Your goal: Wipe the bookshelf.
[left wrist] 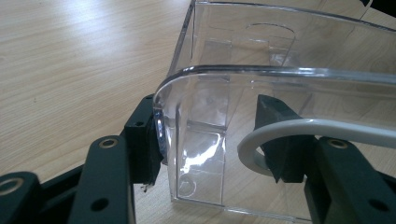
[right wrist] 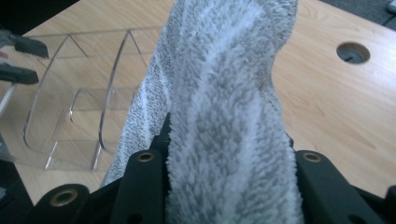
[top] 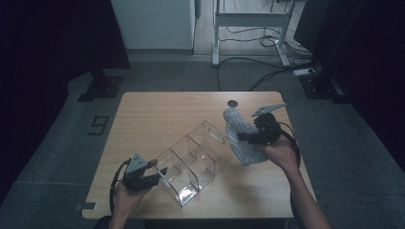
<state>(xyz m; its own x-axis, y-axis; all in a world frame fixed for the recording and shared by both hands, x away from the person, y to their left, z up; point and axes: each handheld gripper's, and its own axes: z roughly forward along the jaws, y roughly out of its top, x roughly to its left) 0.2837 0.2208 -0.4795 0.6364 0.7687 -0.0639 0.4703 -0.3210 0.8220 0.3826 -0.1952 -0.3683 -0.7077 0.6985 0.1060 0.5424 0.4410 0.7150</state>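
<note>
1. Left hand-held gripper (top: pixel 155 172): it stands at the near left end of the clear acrylic organizer (top: pixel 196 160), low over the tabletop (top: pixel 157 112). In the left gripper view its jaws straddle the organizer's curved end wall (left wrist: pixel 205 93), one pad outside against the corner, the other inside the compartment. The jaws are about half closed and clamped on that wall. Judgement: this grip is there to steady the light, slippery box while the other hand works.

2. Clear acrylic organizer: it lies diagonally across the middle of the tabletop, open side up, divided into compartments, each appearing empty. Its far end has a cut-out handle slot (top: pixel 216 135). A grey cable (left wrist: pixel 289 133) loops in front of the inner jaw.

3. Grey towel (top: pixel 241 138): rolled or folded lengthwise, it hangs in the air just beside the organizer's far right end, above the tabletop. Judgement: it is held there for loading into a compartment.

4. Right hand-held gripper (top: pixel 244 137): its jaws are partly closed and pinch the thick towel (right wrist: pixel 229 116) across its width; the pile bulges over the jaws.
</note>
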